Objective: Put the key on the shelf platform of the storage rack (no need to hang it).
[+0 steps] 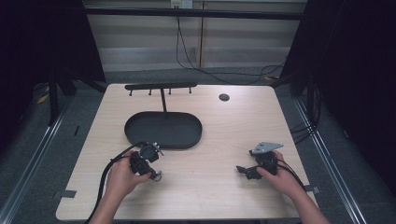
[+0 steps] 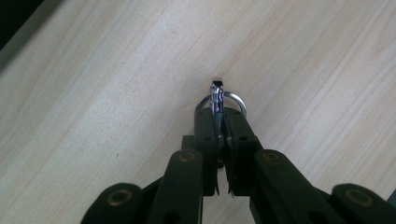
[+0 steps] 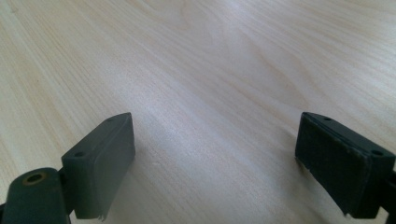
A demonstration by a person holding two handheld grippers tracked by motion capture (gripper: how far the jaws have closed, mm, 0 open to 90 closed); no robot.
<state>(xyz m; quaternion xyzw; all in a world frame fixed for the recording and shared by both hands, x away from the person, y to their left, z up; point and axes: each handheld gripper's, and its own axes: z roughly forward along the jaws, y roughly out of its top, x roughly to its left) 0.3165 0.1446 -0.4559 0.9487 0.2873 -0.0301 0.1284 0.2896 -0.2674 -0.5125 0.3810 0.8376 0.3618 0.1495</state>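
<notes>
The person's left hand (image 1: 122,176) comes in from the bottom edge and grasps the left hand-held gripper (image 1: 156,175) low over the near left part of the wooden worktop (image 1: 219,126), its nose pointing toward the middle of the board. Its jaws are clenched on one small metal key ring (image 2: 219,100); in the left gripper view the ring's wire loop curves out on both sides of the pinched pads, with a small bright metal piece standing up at the tips, just above the wood. The right hand (image 1: 280,176) holds the right hand-held gripper (image 1: 241,170) near the worktop's near right side, pointing left toward the other one, the two well apart. Its jaws are released, spread wide with bare wood between them. Farther back on the worktop sits one black oval tray (image 1: 135,126), and behind it one black T-shaped rack (image 1: 161,87) with four short pegs. One round grommet hole (image 1: 224,97) lies toward the far right.
</notes>
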